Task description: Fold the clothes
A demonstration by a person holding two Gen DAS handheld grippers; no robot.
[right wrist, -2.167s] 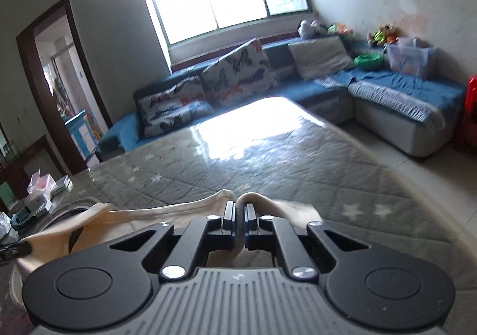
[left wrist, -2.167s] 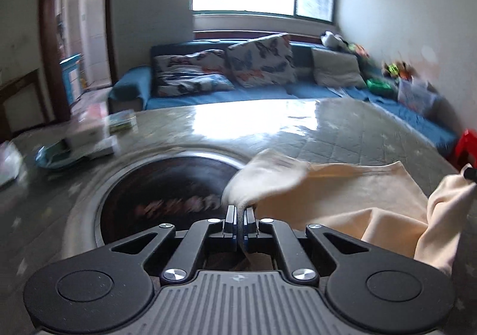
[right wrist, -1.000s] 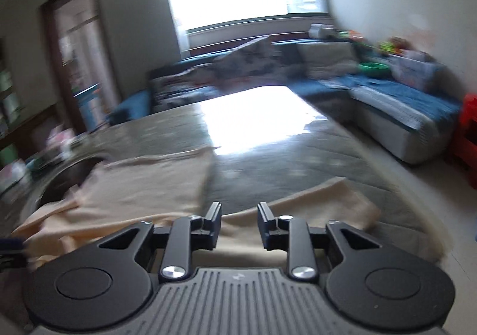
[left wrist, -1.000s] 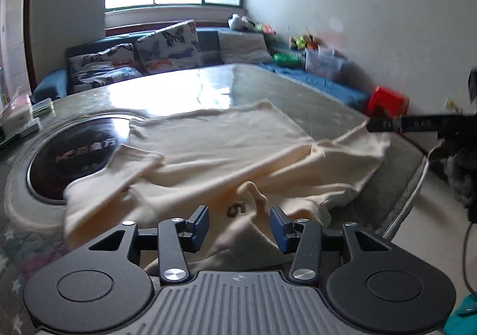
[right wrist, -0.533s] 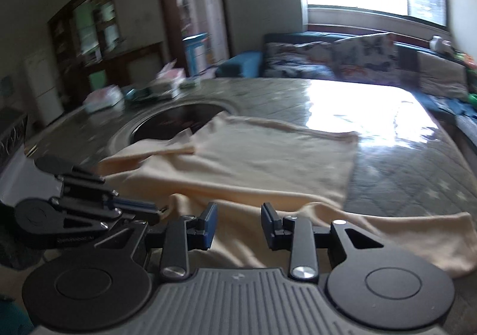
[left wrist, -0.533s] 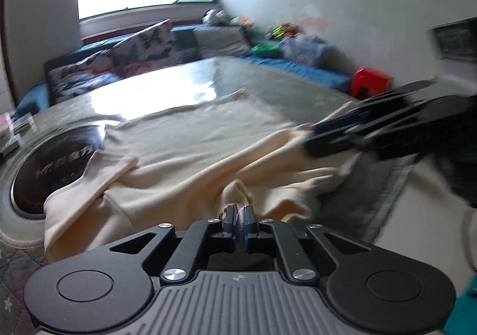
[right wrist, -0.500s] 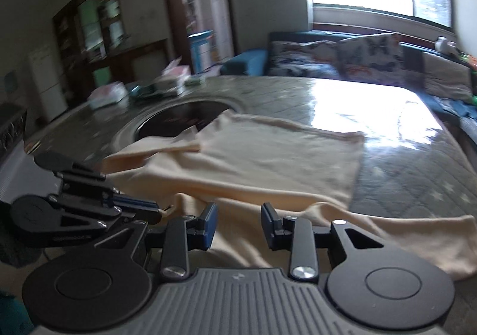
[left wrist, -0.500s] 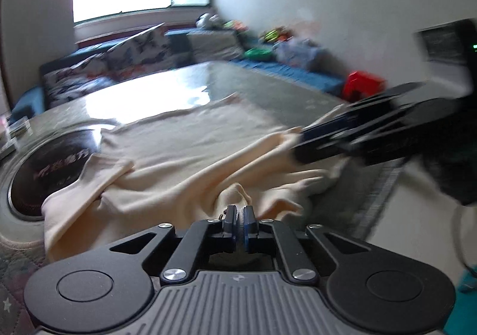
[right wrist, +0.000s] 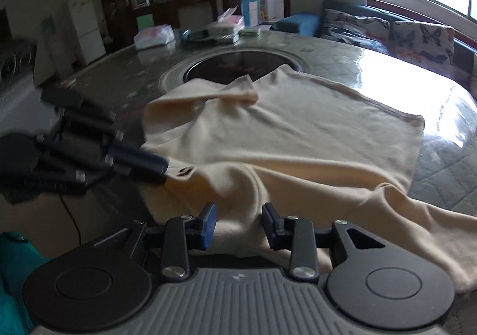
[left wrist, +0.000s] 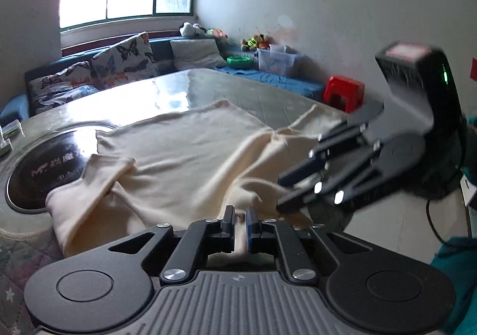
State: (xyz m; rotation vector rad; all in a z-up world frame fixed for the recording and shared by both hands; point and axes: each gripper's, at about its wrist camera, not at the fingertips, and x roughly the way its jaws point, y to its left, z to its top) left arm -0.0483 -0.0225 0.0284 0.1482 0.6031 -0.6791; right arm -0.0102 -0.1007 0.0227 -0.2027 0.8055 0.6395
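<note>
Left gripper (left wrist: 240, 223), parted a second ago, now pinches the cream shirt (left wrist: 190, 150) (right gripper (right wrist: 238, 223) unclenched alongside), readying a fold.

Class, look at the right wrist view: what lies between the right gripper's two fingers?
A fold of the cream shirt bulges between the open right gripper fingers, which do not pinch it; the right wrist view shows this.

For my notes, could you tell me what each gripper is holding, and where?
The left gripper pinches the cream shirt at its near edge; the right gripper is open around a fold.
</note>
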